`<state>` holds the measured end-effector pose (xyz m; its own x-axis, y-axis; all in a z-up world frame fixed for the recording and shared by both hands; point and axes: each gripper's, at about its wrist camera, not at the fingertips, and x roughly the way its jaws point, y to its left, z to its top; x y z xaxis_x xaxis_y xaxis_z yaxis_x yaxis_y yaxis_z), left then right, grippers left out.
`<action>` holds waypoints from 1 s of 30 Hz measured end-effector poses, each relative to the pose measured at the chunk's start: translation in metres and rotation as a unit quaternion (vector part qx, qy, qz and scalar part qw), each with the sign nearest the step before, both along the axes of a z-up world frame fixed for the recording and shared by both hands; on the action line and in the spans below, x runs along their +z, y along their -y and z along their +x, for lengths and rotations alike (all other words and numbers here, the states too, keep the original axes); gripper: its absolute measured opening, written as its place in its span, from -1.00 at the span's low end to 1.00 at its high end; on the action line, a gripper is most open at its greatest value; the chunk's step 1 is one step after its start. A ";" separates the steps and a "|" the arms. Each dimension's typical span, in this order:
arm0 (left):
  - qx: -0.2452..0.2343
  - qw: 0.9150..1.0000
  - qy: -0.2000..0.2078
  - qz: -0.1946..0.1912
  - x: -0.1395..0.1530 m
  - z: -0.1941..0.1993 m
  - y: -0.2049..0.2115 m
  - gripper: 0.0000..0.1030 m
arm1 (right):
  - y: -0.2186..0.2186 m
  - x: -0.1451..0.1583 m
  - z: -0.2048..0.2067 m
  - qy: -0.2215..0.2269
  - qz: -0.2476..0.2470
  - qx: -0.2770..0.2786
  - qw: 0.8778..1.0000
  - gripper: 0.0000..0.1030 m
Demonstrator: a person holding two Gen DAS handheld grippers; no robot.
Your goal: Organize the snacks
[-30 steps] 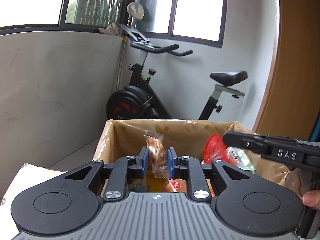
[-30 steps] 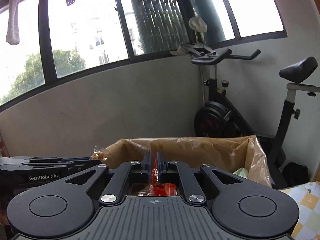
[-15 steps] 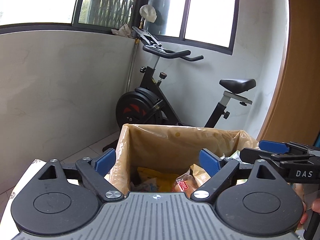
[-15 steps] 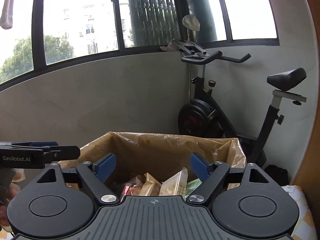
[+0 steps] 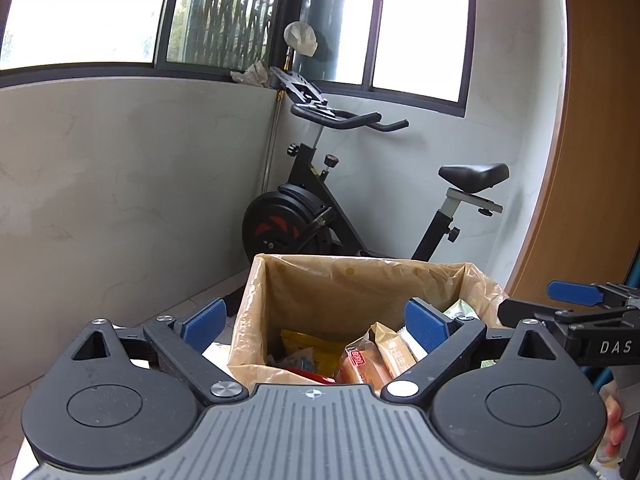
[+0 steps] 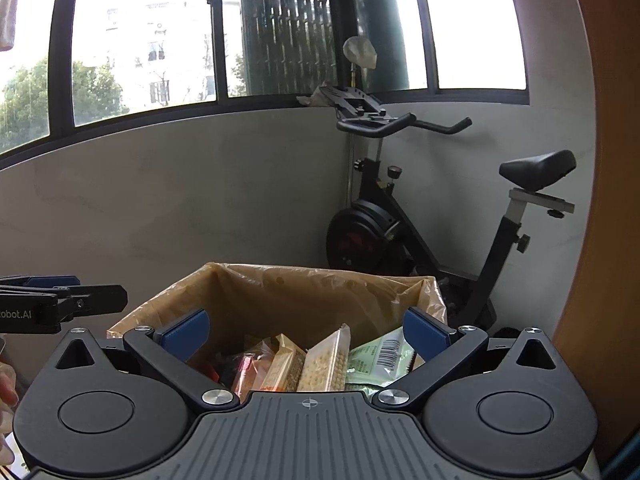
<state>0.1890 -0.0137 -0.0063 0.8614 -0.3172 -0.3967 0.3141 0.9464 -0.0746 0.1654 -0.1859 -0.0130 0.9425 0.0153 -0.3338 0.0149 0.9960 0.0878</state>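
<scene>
A box lined with a tan plastic bag (image 5: 360, 264) (image 6: 320, 276) stands just ahead of both grippers. Several snack packets lie inside: an orange one (image 5: 362, 364), a yellow one (image 5: 304, 344), a cracker pack (image 6: 324, 364) and a green packet (image 6: 380, 356). My left gripper (image 5: 314, 318) hangs over the box's near edge, its jaws opening wide with nothing held between the blue pads. My right gripper (image 6: 306, 330) hovers the same way beside it, jaws opening and holding nothing. Each gripper shows in the other's view, the right one (image 5: 536, 302) and the left one (image 6: 88, 292).
A black exercise bike (image 5: 320, 216) (image 6: 400, 232) stands behind the box in the corner of a grey wall under windows. A wooden panel (image 5: 592, 160) rises on the right. A person's fingers (image 5: 612, 428) show at the right edge.
Both grippers went from shut on a snack packet to wide open. The packets dropped into the box. Both grippers drew back and rose a little.
</scene>
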 end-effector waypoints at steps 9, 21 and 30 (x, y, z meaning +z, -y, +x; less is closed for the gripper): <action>0.023 0.999 0.036 0.033 0.018 -0.032 0.003 0.89 | 0.001 0.018 -0.034 0.000 0.003 -0.025 1.000 0.99; 0.028 0.999 0.036 0.011 0.033 -0.068 0.000 0.89 | -0.004 0.030 -0.072 -0.011 0.002 -0.044 0.999 0.99; 0.036 0.999 0.016 0.012 0.023 -0.079 -0.003 0.89 | -0.003 0.024 -0.087 -0.010 0.008 -0.048 0.999 0.99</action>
